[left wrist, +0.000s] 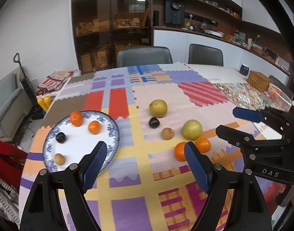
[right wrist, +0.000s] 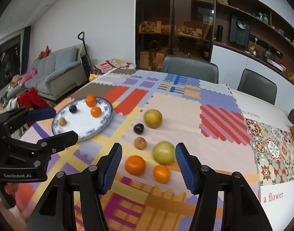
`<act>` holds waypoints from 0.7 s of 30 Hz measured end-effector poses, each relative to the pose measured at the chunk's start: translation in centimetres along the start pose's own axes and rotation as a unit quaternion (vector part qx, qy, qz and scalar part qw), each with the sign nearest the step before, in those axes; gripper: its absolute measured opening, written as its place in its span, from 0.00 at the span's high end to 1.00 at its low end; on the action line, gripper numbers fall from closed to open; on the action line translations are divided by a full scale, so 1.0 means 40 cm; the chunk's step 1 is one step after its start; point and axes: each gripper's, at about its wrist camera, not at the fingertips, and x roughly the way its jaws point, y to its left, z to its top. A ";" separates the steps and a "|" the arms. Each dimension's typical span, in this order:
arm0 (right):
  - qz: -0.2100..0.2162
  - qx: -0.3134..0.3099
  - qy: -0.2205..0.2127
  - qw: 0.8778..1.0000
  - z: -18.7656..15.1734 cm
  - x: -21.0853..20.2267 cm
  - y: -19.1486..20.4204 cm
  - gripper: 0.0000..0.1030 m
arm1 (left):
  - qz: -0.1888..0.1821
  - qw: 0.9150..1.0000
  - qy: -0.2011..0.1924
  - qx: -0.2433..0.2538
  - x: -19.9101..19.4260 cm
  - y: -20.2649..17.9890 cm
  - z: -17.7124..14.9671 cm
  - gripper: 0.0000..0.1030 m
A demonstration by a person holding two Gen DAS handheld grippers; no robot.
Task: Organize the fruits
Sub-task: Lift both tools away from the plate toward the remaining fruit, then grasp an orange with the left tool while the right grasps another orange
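So going left to right: the plate sits on the left side of the desk and already has four fruits on it: two small oranges, a dark plum and a little brown one. The left gripper hangs near the plate's front edge, fingers spread wide with nothing between them.

Right of the plate, six loose fruits lie on the patterned cloth. The right gripper is clearly the closer one to these. Its fingers are wide apart too, holding nothing, and the big orange, small orange and a yellow-green apple sit just ahead, in line with the gap. The apple is nearly against the right finger, though I can't tell if it touches. They're all round, so no long axis to worry about. My guess is the right side grabs next.
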 end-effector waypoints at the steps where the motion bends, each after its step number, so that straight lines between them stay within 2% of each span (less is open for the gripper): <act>1: -0.002 -0.004 0.002 1.000 -0.006 0.002 -0.004 0.43 | -0.003 1.000 0.003 0.005 0.011 -0.007 -0.004 0.20; 5: -0.008 -0.019 0.004 1.000 -0.029 0.015 -0.020 0.43 | -0.022 1.000 0.006 0.021 0.048 -0.029 -0.021 0.21; 12: 0.006 -0.045 0.023 0.999 -0.064 0.057 -0.032 0.43 | -0.060 0.997 0.007 0.055 0.105 -0.062 -0.035 0.22; 17: 0.013 -0.059 0.043 0.997 -0.092 0.091 -0.040 0.43 | -0.086 0.992 0.020 0.092 0.151 -0.090 -0.042 0.32; 21: 0.020 -0.064 0.058 0.996 -0.113 0.118 -0.049 0.44 | -0.111 0.986 0.034 0.120 0.186 -0.111 -0.045 0.36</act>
